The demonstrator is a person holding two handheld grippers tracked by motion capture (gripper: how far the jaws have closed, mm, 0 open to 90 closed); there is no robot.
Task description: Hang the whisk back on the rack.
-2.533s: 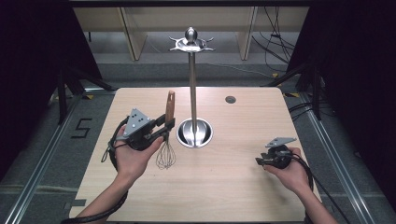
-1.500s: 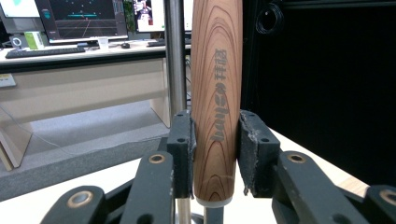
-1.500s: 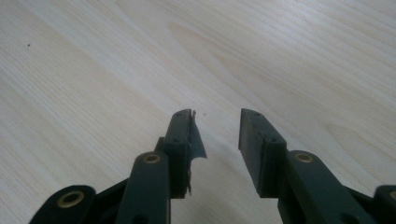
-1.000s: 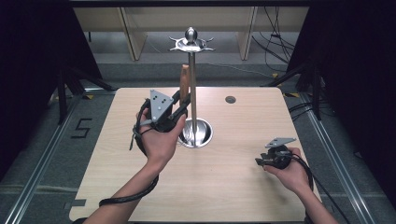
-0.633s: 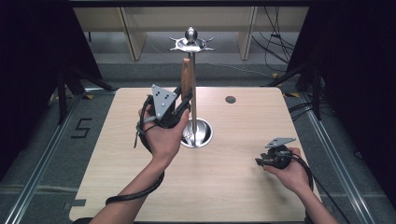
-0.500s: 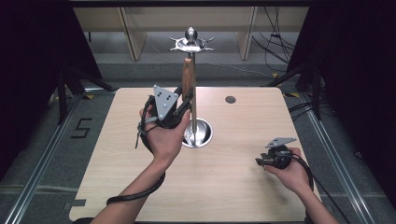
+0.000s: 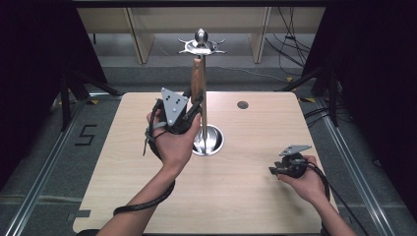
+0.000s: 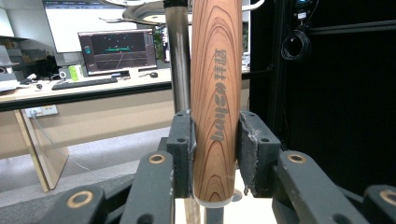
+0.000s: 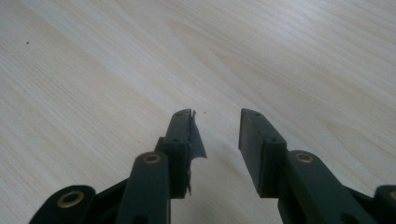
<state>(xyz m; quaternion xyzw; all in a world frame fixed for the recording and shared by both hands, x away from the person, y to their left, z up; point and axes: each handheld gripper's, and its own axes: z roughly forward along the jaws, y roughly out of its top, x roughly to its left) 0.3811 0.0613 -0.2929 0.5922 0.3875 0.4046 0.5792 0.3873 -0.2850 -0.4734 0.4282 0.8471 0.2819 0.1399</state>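
My left gripper [image 8: 215, 154] clamps the whisk's wooden handle [image 8: 217, 93] upright, just beside the stand's steel pole [image 7: 203, 98] and below its hooks [image 7: 201, 46]. The wood looks stiff, light and smooth, so mid-handle suits. My right gripper [image 9: 217, 140] rests open over the table [image 9: 93, 70], holding nothing.

The whisk handle [image 8: 217, 93] shows warm reddish-brown wood with long looping grain bands and darker brown lettering burned down its face. Both black pads [image 8: 181, 140] of the left gripper [image 7: 189, 115] flank it, brass-coloured rivets glinting lower down, and a pale grey triangular plate tops that gripper in the high view. Upper centre, the stand [image 7: 203, 98] gleams silver, mirror-bright at its round base. The table [image 7: 246, 196] is pale beige with fine streaked grain. The right gripper [image 9: 217, 135] is matte black too.
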